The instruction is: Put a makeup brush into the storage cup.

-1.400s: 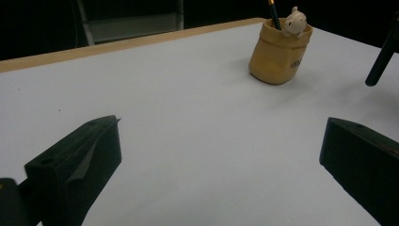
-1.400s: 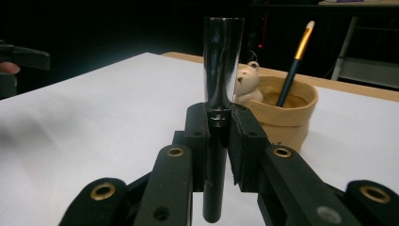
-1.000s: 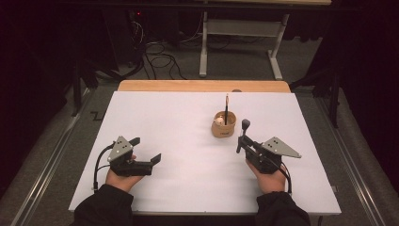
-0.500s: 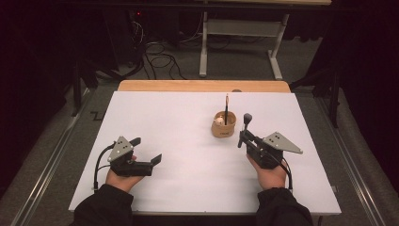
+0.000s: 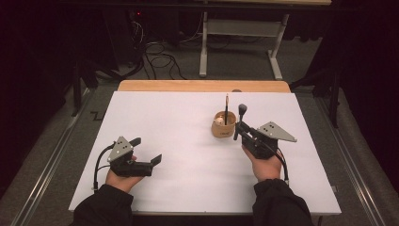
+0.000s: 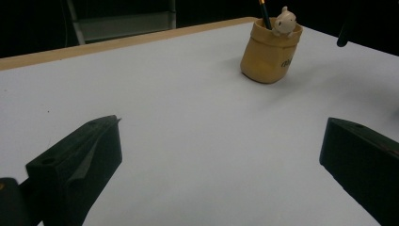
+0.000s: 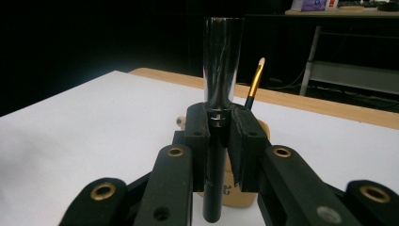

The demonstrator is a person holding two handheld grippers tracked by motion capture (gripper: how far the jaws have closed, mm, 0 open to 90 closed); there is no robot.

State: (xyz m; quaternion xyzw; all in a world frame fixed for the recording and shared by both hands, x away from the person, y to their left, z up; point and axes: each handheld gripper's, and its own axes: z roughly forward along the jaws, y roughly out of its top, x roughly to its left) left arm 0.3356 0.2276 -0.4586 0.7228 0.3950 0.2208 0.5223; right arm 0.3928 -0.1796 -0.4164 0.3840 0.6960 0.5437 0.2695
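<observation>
A tan holder (image 5: 222, 130) stands on the white table top (image 5: 164, 117), right of centre. A thin gold-banded brush (image 5: 226, 109) and a small pale figurine (image 6: 283, 20) stick out of it. My right gripper (image 5: 237, 132) is just right of the holder, shut on a black-handled brush (image 5: 240, 117) held upright, dark head on top. In the right gripper view the jaws clamp that brush's handle under its silver ferrule (image 7: 223, 70), with the holder (image 7: 234, 194) right behind. My left gripper (image 5: 146, 150) rests open at the front left, nothing between its jaws, and the holder (image 6: 269, 52) is far ahead of it.
A wooden strip (image 5: 202, 85) runs along the far edge of the table. Beyond it are a metal stand's legs (image 5: 239, 28) and cables (image 5: 155, 61) on the floor. Both forearms in dark sleeves come in over the front edge.
My right gripper has carried the upright brush a little forward, closer to the holder. The left gripper has stayed where it was.
</observation>
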